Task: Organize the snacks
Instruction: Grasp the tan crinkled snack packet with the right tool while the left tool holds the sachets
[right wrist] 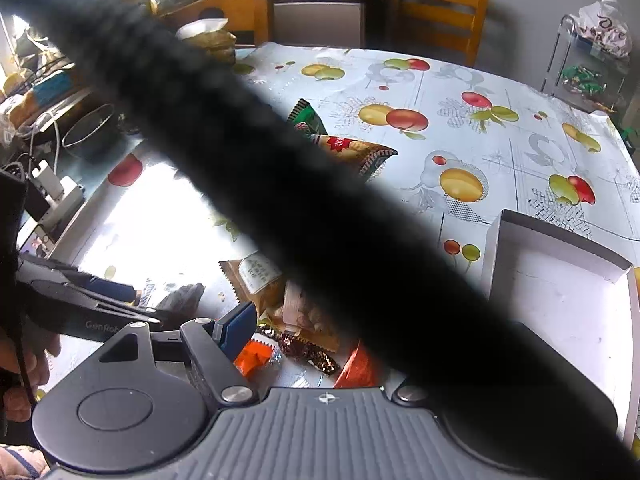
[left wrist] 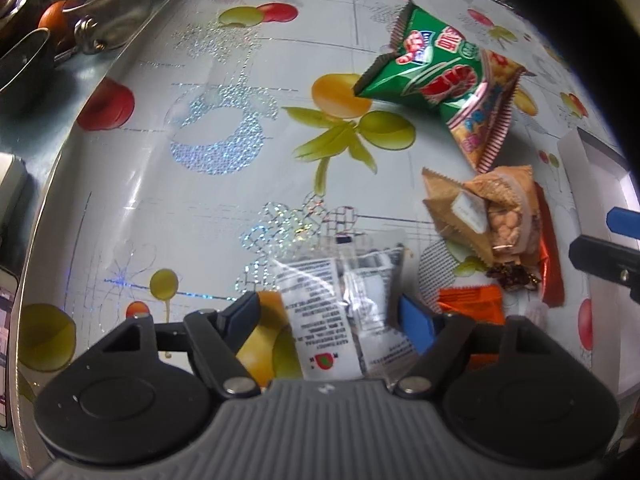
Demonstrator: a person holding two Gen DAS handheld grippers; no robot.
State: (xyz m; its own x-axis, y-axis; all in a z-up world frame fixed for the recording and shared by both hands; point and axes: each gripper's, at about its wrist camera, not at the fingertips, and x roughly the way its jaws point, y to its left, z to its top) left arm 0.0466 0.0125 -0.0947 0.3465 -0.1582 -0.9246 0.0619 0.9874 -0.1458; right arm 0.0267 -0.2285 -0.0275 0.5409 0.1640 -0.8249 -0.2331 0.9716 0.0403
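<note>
We see the fruit-print desk (left wrist: 168,200), then the white box (right wrist: 560,280) at its right side, snacks piled left of the box, our left gripper (left wrist: 332,316) unclenched with fingers straddling a clear packet (left wrist: 340,280), right gripper (right wrist: 304,332) half hidden by a black strap (right wrist: 280,184), grip unclear.

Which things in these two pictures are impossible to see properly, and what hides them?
- Right wrist view: a dark blurred band hides the right gripper's far finger and most snacks.
- Left wrist view: the clear packet runs under the left gripper; contact unclear.
- The white box is cut by the edge.
</note>
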